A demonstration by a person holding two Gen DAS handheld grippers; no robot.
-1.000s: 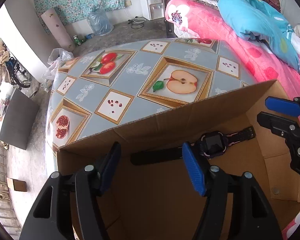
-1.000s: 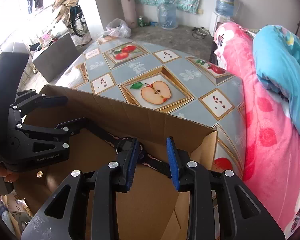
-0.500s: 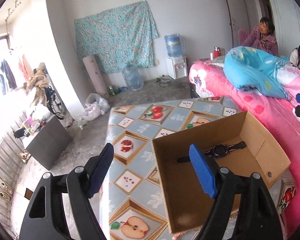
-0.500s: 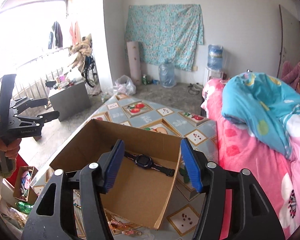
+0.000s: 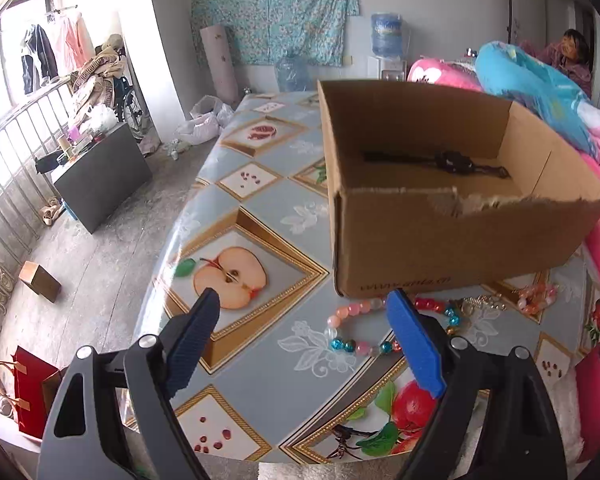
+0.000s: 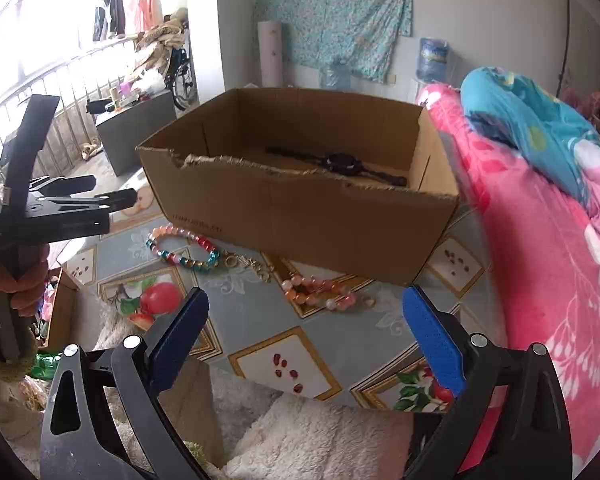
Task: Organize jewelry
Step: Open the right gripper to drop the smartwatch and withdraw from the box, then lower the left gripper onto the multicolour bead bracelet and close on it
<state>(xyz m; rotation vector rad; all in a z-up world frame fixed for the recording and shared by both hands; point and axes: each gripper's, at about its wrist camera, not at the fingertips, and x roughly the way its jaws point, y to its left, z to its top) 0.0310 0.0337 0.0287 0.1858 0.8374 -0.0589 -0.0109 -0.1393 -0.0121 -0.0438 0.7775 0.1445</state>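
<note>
I've drawn both grippers back out of the cardboard box (image 6: 300, 216) — the smartwatch (image 6: 342, 162) now lies on its floor. My left gripper (image 5: 304, 320) and right gripper (image 6: 306, 312) have just been opening and stand spread, nothing between them (beaded bracelets (image 6: 184, 248) lie on the tablecloth (image 6: 260, 320) just beside the box).

Watch (image 6: 342, 162) in box (image 6: 300, 216), bracelets (image 6: 184, 248) before it

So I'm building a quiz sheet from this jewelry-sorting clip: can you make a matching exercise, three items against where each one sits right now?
Items:
1. black watch
2. multicolour bead bracelet
3. pink-orange bead bracelet

Places:
A. on the tablecloth in front of the box, nearer the left gripper
B. inside the cardboard box
C. on the tablecloth in front of the box, nearer the pink bedding

Pairs: 1-B, 2-A, 3-C
</note>
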